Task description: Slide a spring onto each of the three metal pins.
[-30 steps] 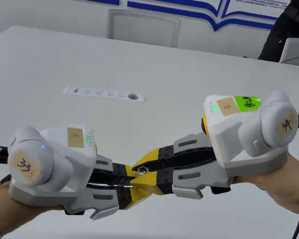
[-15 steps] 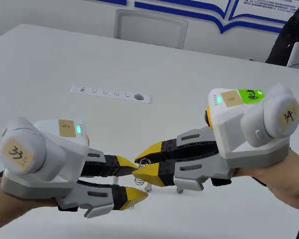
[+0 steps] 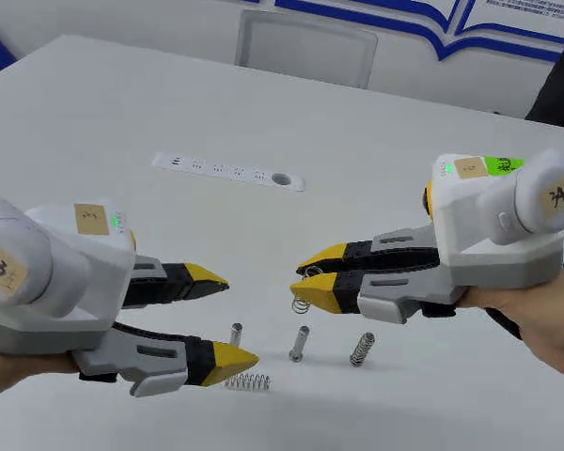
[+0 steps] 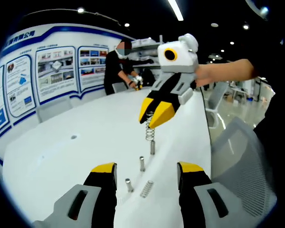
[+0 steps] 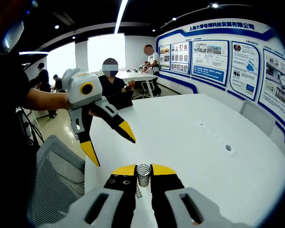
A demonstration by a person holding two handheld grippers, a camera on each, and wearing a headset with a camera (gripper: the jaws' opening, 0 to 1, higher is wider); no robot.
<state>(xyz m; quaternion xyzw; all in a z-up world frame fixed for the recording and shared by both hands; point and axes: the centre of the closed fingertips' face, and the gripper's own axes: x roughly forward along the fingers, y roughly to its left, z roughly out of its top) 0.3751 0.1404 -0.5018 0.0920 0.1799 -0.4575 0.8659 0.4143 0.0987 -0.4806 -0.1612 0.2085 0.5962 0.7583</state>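
The head view looks forward and down from close above the white tabletop (image 3: pixel 94 122). The two gripper views sit low, facing each other across it, and all three share the held spring (image 3: pixel 302 303).

Table (image 3: pixel 94 122): pins (image 3: pixel 299 343), springs (image 3: pixel 247 381), probably power strip (image 3: pixel 227 172)

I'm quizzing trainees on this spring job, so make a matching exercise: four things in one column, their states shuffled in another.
Things: 1 left gripper; 2 right gripper; 3 loose spring; 4 bare pin.
States: A stands upright; B open, empty; C lies on its side; D shut on a hanging spring.
Pairs: 1-B; 2-D; 3-C; 4-A.
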